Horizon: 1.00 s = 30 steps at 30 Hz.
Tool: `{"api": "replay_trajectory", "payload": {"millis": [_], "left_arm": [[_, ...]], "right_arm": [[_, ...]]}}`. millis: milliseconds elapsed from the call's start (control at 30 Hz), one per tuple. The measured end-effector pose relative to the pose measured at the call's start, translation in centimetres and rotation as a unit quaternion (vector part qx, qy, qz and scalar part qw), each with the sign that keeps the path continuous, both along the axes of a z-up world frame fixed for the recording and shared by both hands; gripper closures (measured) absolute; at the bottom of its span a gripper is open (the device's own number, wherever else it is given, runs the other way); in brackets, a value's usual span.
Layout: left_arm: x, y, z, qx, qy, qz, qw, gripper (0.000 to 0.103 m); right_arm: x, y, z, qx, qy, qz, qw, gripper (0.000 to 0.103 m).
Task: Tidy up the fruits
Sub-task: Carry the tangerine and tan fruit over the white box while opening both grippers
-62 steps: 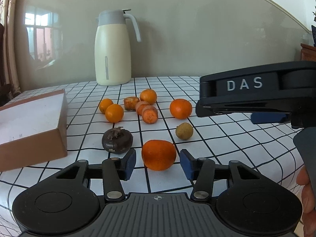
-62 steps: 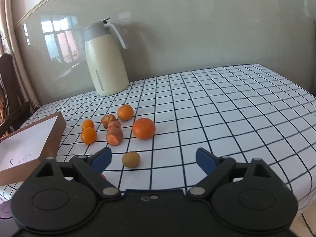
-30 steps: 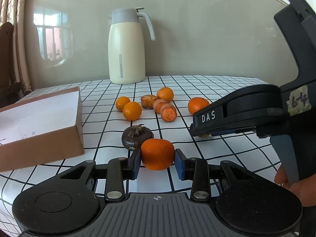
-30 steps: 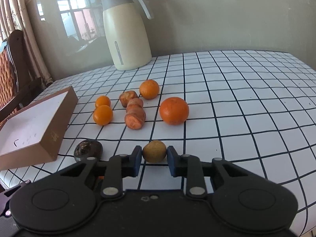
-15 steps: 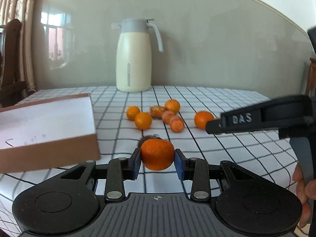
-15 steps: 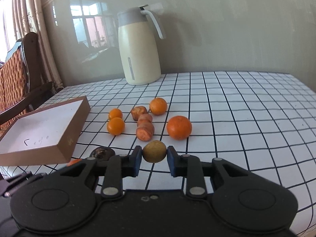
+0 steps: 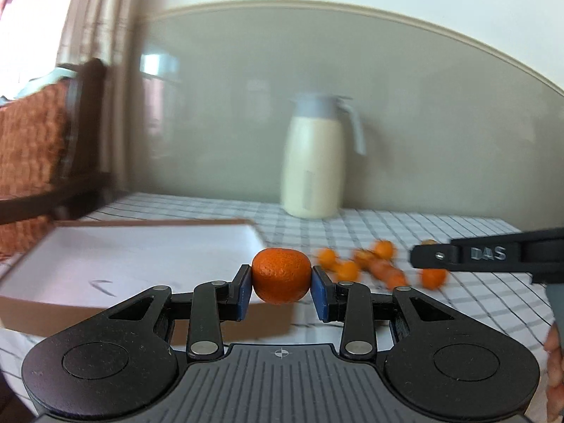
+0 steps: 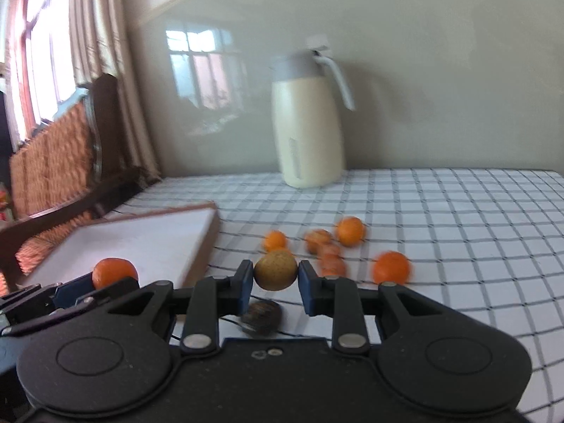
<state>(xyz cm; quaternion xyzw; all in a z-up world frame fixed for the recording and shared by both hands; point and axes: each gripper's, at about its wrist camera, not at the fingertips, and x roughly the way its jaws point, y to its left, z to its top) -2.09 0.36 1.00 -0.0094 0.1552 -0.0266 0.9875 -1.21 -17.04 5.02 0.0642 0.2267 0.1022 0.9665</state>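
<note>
Checked white-and-black cloth covers the surface [image 8: 458,218] in front of you, with a cream jug [image 8: 308,130] standing at its far edge against the wall and a wooden chair [image 8: 60,162] off to the left. A shallow brown box [image 7: 141,246] with a white inside lies on the left part of the cloth. Loose on the cloth to its right you have a blurred cluster of small oranges [image 8: 349,231] and reddish-brown pieces, one larger orange [image 8: 391,267] nearer you, and a dark round fruit [image 8: 261,317] lying just below your right tongs. Your left tongs [image 7: 282,287] are clamped on a mandarin [image 7: 281,275], both blue pads pressed to its sides, and it hangs clear of the cloth at the box's near right corner. Your right tongs [image 8: 275,282] are closed on a small yellow-brown fruit [image 8: 275,270], held above the cloth just right of the box, with the loose oranges beyond it. Your left tongs and the mandarin also show low at the left of the right-hand view, in front of the box.
</note>
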Motion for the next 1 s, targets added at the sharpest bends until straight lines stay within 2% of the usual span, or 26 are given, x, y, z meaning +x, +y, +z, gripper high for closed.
{"api": "replay_trajectory", "payload": {"millis": [167,300,433,600,667,733,767,800,867,900,933,1000], "left_arm": [[0.5,4.3,0.7,-0.004,0.002,0.061,0.9982,0.067],[1.1,7.7,1.0,0.001,0.006,0.111,0.9938,0.067],[3.0,11.0,1.0,0.008,0.019,0.161,0.9867,0.067],[4.7,14.2,-0.1,0.009,0.059,0.211,0.9756,0.067],[5.1,14.9,-0.5,0.016,0.070,0.225,0.9718,0.067],[5.3,15.4,-0.9,0.014,0.090,0.240,0.9665,0.066],[5.4,15.8,-1.0,0.005,0.100,0.244,0.9645,0.066],[5.2,16.0,-1.0,-0.009,0.105,0.243,0.9643,0.062],[4.8,16.1,-0.6,-0.034,0.092,0.233,0.9675,0.034],[4.4,15.8,-0.2,-0.036,0.077,0.232,0.9690,0.010],[3.8,15.4,0.2,-0.034,0.050,0.233,0.9707,0.000],[2.9,14.4,0.9,-0.021,0.010,0.223,0.9746,0.000]], "right_arm": [[1.8,3.1,0.0,0.019,-0.004,0.044,0.999,0.084],[3.8,6.1,-0.2,0.014,-0.002,0.073,0.997,0.084],[5.7,8.8,-1.1,0.007,0.008,0.093,0.996,0.084],[7.4,11.0,-2.4,-0.003,0.030,0.097,0.995,0.083],[7.9,11.6,-3.0,-0.008,0.043,0.101,0.994,0.073],[7.8,12.0,-3.2,-0.012,0.040,0.099,0.994,0.050],[7.5,11.9,-3.0,-0.006,0.031,0.097,0.995,0.031],[7.0,11.8,-2.6,0.004,0.015,0.092,0.996,0.026],[6.2,11.4,-1.7,0.008,-0.010,0.088,0.996,0.016],[5.8,11.2,-1.2,0.005,-0.024,0.084,0.996,0.009],[5.5,10.8,-0.8,0.003,-0.036,0.079,0.996,0.006],[5.0,10.1,-0.2,-0.002,-0.051,0.068,0.996,0.006]]}}
